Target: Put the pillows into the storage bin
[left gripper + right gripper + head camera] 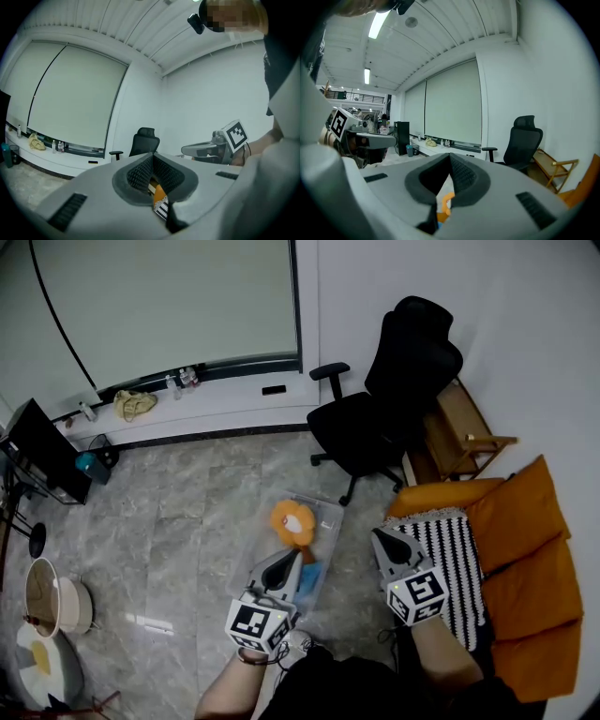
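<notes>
Clear plastic storage bin (330, 510) on floor, with one round orange plush pillow (292, 521) already inside. Black-and-white striped pillow (457, 563) and big orange square cushions (525, 568) lie at right, outside it. Left gripper (286, 564) and right gripper (384, 540): jaws closed together, nothing between them. Judged early — most pillows left.

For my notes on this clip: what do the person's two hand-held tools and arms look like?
The left tool and right tool are both light grey and taper to a pointed tip, with dark ribbed pads inside. Each carries a white cube printed with black square markers. The forearms are bare with no sleeves showing. Dark clothing covers the body.
</notes>
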